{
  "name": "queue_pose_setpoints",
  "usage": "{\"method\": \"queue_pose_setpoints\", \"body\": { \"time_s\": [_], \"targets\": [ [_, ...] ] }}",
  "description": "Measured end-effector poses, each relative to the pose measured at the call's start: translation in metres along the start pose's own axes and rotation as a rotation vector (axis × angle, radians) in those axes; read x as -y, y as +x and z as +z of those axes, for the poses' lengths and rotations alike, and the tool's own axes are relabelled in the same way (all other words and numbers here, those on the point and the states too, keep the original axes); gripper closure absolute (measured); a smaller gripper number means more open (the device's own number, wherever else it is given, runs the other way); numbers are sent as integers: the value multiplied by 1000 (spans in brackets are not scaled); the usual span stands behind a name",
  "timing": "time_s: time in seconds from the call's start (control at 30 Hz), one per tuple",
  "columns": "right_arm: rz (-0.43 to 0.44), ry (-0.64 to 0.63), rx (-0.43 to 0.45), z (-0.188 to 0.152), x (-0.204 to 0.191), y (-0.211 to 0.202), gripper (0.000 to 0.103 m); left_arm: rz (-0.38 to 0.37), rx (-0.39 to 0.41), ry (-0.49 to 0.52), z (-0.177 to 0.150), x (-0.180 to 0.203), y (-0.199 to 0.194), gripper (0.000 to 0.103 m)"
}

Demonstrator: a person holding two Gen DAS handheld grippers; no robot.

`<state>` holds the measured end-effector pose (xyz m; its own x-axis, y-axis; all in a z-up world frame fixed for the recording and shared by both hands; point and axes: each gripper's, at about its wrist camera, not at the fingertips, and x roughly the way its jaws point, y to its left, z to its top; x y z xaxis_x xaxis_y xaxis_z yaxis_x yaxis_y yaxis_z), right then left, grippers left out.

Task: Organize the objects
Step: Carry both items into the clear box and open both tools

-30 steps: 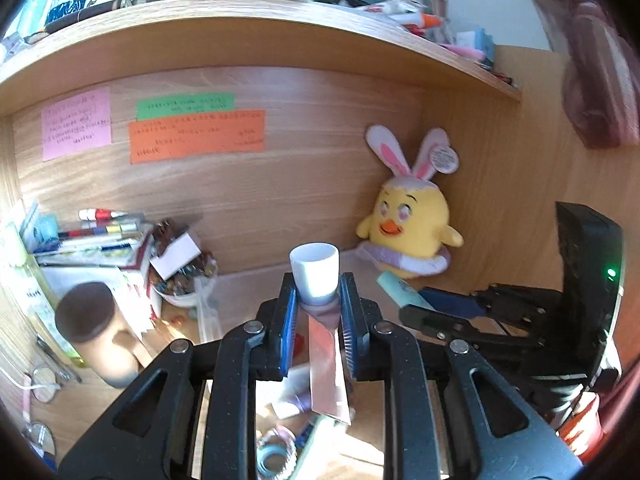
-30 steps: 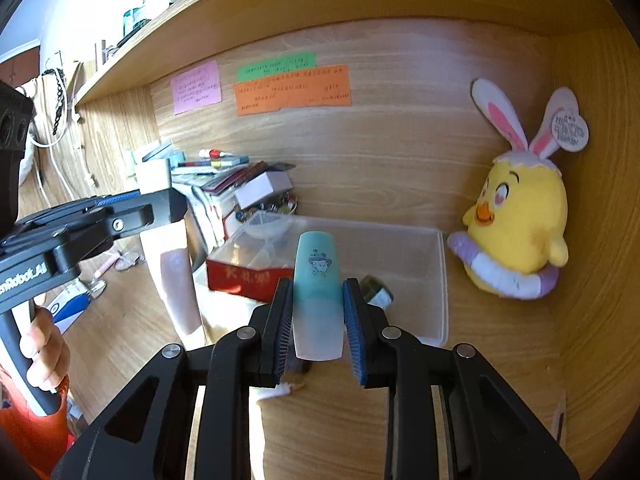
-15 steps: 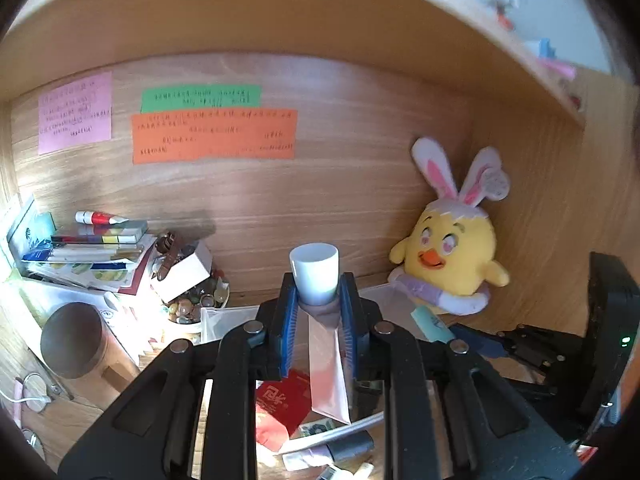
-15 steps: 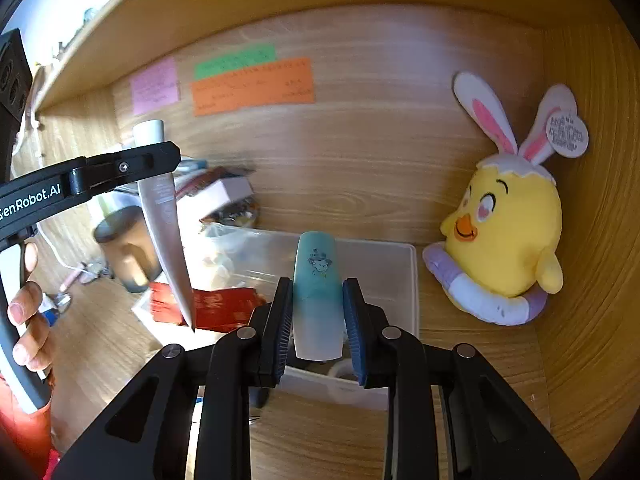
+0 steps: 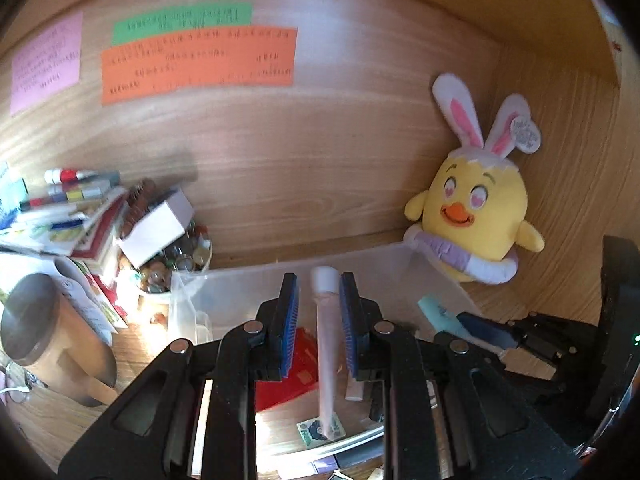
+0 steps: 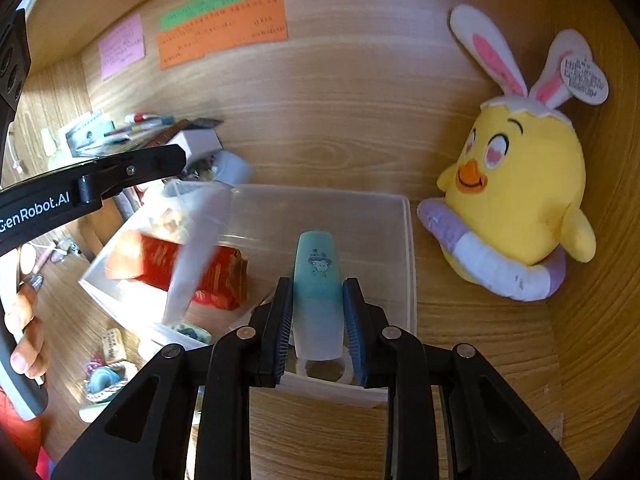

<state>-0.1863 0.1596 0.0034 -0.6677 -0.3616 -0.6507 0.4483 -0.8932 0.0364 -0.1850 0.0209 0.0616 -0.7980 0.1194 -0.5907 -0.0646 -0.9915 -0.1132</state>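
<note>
Left gripper (image 5: 319, 304) spread apart around a pink tube (image 5: 326, 360) with a white cap, gaps showing on both sides, tube's lower end down among the clutter in the clear bin (image 5: 248, 280) at lower centre. Right gripper (image 6: 318, 312) clamped on a teal tube (image 6: 318, 292) printed with a small cartoon face, held over the near right corner of the bin.

Crowding the bin: a red packet (image 5: 296, 376), a small printed card at the tube's tip. Just left of the bin, a bowl of small bottles (image 5: 172, 264) under a white box, a tilted stack of books (image 5: 60, 216), a brown cup (image 5: 36, 336) at lower left. Yellow chick toy (image 5: 476, 212) with rabbit ears in the right corner, touching the bin's far right edge. Pink, green and orange notes (image 5: 196, 64) on the back wall, writing too blurred to read.

Only from the right wrist: pink tube smeared by motion blur, a hand (image 6: 24, 320) on the left gripper's handle at lower left, trinkets on the desk before the bin. Only from the left wrist: the brown cup.
</note>
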Motion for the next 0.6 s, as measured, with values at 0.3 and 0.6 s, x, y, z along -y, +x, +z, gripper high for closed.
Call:
{"method": "queue_pose_setpoints", "body": {
  "time_s": [0.3,0.6],
  "targets": [
    [-24,-4,-47,-1,-1,17,80,-26,-88,4,-9,-4,12,83],
    [-49,-8,-45,-2,-6,16,64,-11,-80,5,-15,-12,-15,44]
  ]
}}
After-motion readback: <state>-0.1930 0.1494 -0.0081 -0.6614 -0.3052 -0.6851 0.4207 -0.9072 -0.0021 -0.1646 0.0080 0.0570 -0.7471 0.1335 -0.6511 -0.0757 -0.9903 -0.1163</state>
